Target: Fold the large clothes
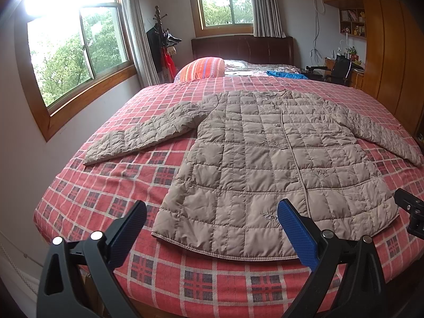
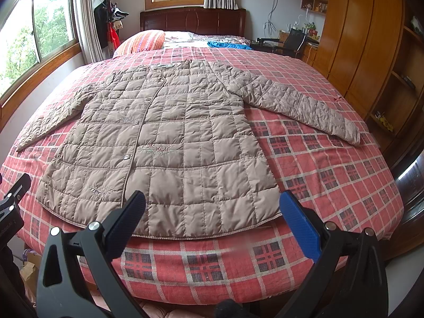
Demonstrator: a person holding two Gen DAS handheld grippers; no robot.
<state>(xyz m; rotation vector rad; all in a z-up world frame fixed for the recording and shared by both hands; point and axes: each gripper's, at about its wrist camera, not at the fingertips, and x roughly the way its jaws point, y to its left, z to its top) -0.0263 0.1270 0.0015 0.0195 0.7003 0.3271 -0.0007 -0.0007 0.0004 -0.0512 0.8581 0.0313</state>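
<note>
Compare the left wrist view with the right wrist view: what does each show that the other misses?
Left wrist only: the big side window nearly whole, and the right gripper at the frame's right edge.

Right wrist only: the wardrobe's open shelves and the jacket's neck label.

Both: the jacket spread flat on the plaid bed, sleeves out, the striped pillow, and the viewing gripper's open jaws, empty, short of the hem.

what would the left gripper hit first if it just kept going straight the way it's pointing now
Most likely the quilted beige jacket: the open left gripper points at its hem near the foot of the plaid bed cover. Depth is unclear, so it might pass just above the fabric.
</note>
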